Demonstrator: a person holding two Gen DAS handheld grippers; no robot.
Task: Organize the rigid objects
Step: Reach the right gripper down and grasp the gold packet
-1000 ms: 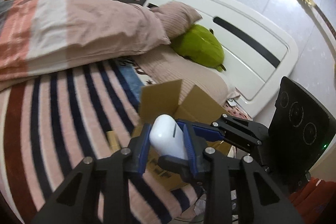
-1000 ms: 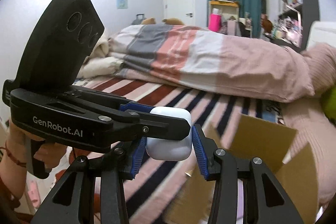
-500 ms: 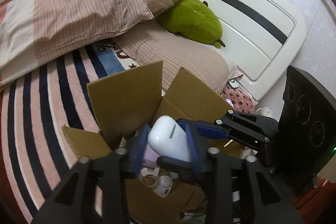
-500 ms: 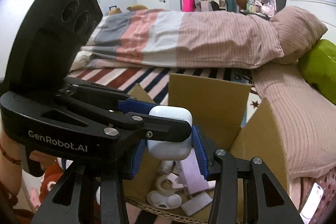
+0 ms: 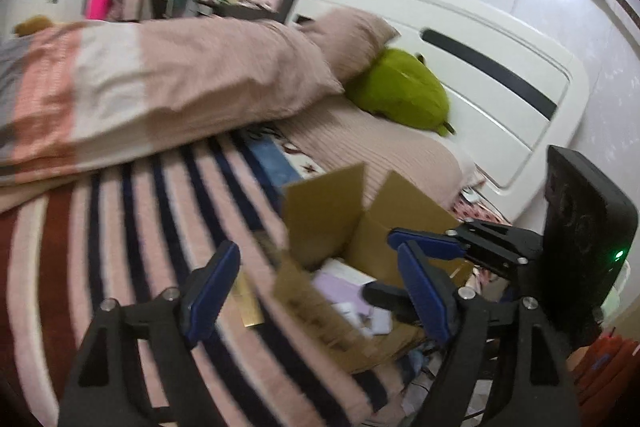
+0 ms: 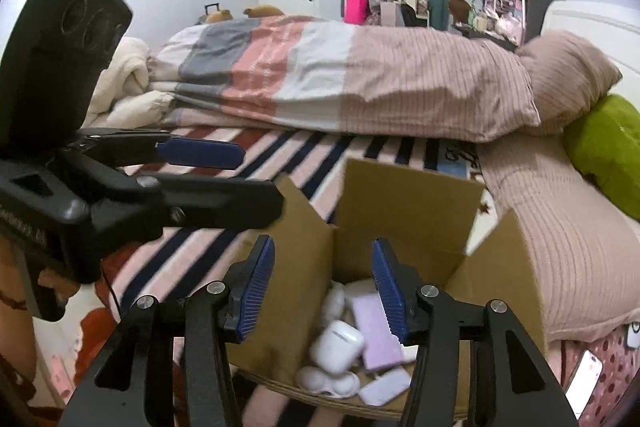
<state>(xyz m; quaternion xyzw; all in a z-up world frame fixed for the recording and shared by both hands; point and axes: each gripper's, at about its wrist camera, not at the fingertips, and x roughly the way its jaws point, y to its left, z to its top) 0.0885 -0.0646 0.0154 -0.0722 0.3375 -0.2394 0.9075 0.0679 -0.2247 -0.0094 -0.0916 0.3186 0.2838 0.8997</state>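
An open cardboard box (image 6: 404, 211) stands on the striped bed. It holds a white earbud case (image 6: 337, 346), a lilac flat case (image 6: 378, 331) and other small white items. My right gripper (image 6: 323, 287) is open and empty just above the box's opening. My left gripper (image 5: 316, 291) is open and empty, over the box's left side (image 5: 324, 211); it also shows at the left of the right wrist view (image 6: 224, 179). The right gripper shows in the left wrist view (image 5: 424, 259) over the box.
A striped blanket (image 5: 132, 235) covers the bed. A folded duvet (image 6: 340, 79), pink pillows (image 6: 568, 75) and a green plush (image 5: 400, 91) lie behind the box. A white headboard (image 5: 480, 67) is at the right. A phone (image 6: 584, 379) lies at the bed's edge.
Both grippers held the white earbud case over the box. Both have opened and the case now lies inside the box. The left gripper has drawn back and up.
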